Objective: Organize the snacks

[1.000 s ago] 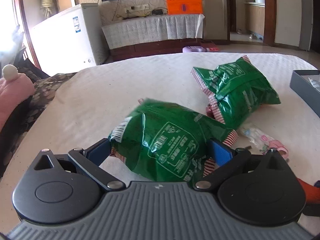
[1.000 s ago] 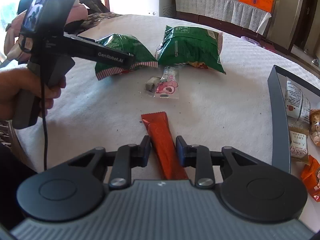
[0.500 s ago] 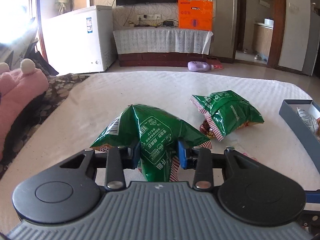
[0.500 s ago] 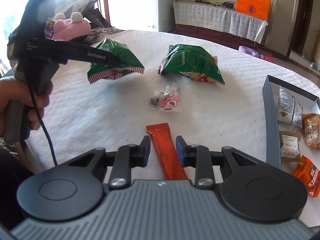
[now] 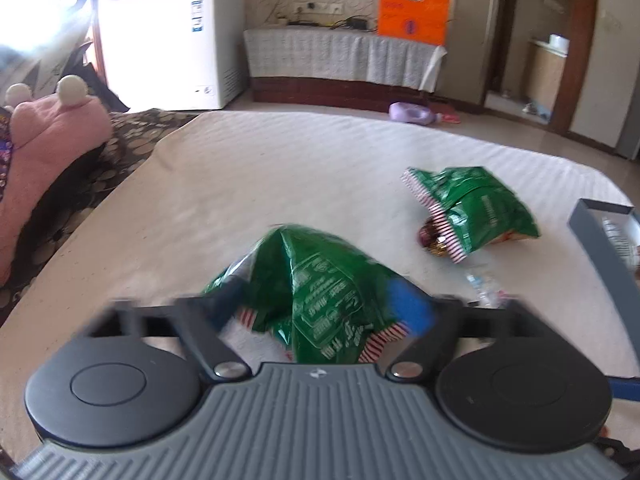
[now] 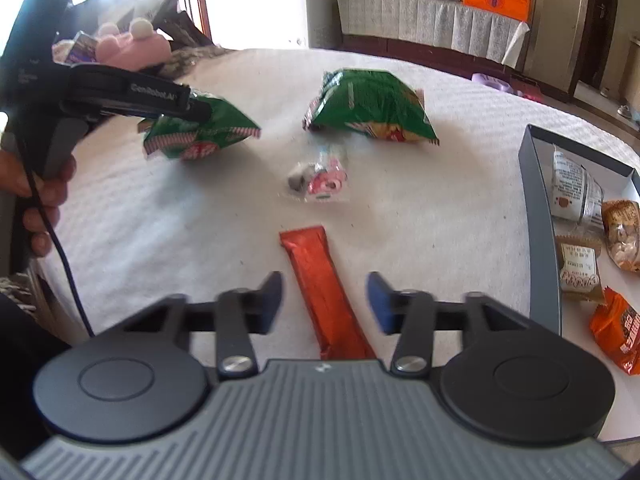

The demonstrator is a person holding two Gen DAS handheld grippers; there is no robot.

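Jaws of left gripper (image 5: 320,312) spread around green bag (image 5: 320,296); right gripper (image 6: 325,300) released, straddling orange bar (image 6: 324,292).

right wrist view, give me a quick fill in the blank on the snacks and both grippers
1. The long packet between the right gripper fingers is ___ in colour.
2. The right gripper's fingers stand ___, clear of that packet.
3. The number of green bags on the white cloth is ___.
4. The small packets lie inside the grey ___.

Missing words: orange; open; two; box
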